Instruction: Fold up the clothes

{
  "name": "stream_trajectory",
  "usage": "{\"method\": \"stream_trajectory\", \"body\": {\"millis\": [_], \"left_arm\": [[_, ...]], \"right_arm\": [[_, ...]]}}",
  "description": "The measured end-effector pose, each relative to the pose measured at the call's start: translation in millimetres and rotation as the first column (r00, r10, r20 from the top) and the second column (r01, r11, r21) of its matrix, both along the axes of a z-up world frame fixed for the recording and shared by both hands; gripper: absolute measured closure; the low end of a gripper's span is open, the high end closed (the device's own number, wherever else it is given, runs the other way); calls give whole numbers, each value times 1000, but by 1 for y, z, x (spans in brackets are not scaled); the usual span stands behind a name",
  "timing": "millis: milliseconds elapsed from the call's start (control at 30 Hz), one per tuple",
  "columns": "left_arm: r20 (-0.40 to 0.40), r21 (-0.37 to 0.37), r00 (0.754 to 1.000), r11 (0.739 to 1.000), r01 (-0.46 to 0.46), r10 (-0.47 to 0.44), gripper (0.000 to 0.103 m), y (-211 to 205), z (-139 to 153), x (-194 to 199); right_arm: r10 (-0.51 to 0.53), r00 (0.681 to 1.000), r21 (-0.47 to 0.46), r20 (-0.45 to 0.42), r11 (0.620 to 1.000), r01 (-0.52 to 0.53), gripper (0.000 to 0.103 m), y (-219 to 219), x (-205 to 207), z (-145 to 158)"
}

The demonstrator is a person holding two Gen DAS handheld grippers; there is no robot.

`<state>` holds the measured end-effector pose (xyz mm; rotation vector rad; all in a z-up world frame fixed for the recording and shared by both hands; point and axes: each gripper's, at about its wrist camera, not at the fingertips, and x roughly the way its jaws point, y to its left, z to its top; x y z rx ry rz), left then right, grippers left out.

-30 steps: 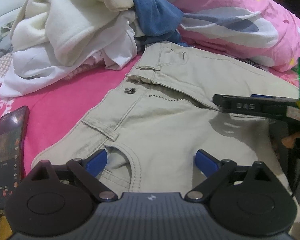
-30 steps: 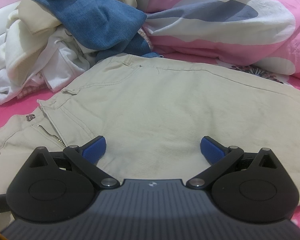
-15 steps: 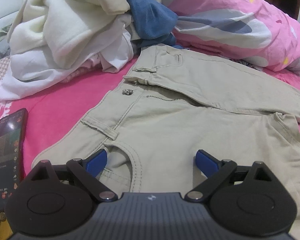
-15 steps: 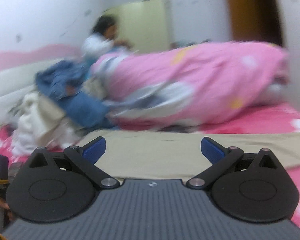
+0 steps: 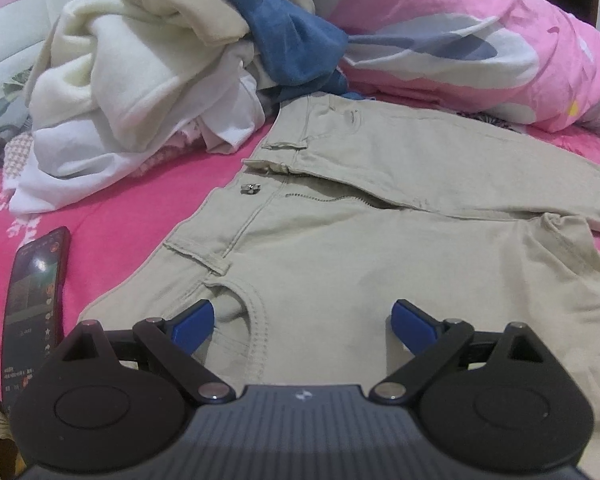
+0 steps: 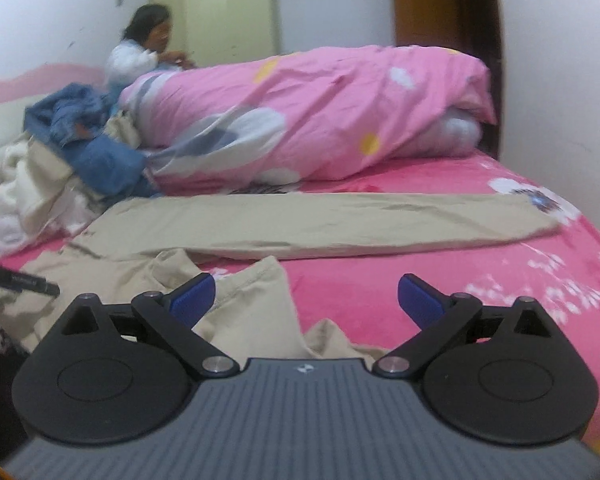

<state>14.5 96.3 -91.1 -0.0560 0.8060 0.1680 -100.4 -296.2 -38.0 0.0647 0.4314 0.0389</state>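
Beige trousers (image 5: 340, 248) lie spread on the pink bed, fly open, waistband toward the clothes pile. My left gripper (image 5: 302, 320) is open and empty, low over the near pocket at the waist. In the right wrist view the trousers (image 6: 324, 226) have the far leg stretched flat across the bed and the near leg crumpled close by. My right gripper (image 6: 306, 300) is open and empty, just above the crumpled near leg's hem, pointing across the bed.
A pile of cream, white and blue clothes (image 5: 172, 64) sits at the back left. A rolled pink quilt (image 6: 320, 116) lies along the far side. A phone (image 5: 32, 304) lies on the sheet at left. A person (image 6: 144, 56) sits behind the quilt.
My right gripper has swung away from the trousers' seat to the leg end and now looks across the bed. It has left the left wrist view. My left gripper has barely moved.
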Motion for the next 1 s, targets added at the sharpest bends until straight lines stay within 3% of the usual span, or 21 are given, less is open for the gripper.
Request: {"method": "stream_trajectory", "body": {"millis": [100, 200, 267, 300, 333, 500, 667, 767, 867, 1000], "left_arm": [[3, 16, 1000, 1000, 1, -2, 7, -12, -3, -3], [2, 39, 1000, 999, 12, -12, 7, -26, -8, -2], [9, 80, 1000, 997, 5, -6, 7, -33, -9, -2], [14, 87, 1000, 996, 0, -1, 7, -35, -9, -2], [16, 85, 1000, 996, -6, 4, 7, -35, -10, -2], [30, 81, 999, 996, -21, 19, 7, -35, -11, -3], [36, 53, 999, 998, -42, 40, 7, -32, -10, 0], [37, 61, 999, 997, -39, 36, 7, -33, -10, 0], [37, 65, 999, 997, -36, 33, 7, -34, -11, 2], [37, 60, 999, 997, -42, 40, 7, -33, -10, 3]], "right_arm": [[39, 998, 18, -40, 999, -38, 17, 1, 24, -6], [102, 988, 36, -115, 994, -99, 37, -1, 47, -15], [125, 977, 29, -170, 992, -122, 70, -1, 59, -22], [140, 975, 51, -172, 990, -133, 78, -5, 59, -23], [155, 973, 77, -170, 987, -144, 98, -8, 59, -24], [150, 986, 263, -71, 956, -126, 102, -45, 36, -19], [-38, 993, 467, 111, 884, -18, 102, -110, -13, -4], [-201, 960, 564, 195, 824, 57, 102, -151, -50, -5], [-328, 921, 669, 211, 735, 108, 102, -187, -74, -18], [-395, 885, 762, 246, 643, 75, 102, -217, -79, -34]]}}
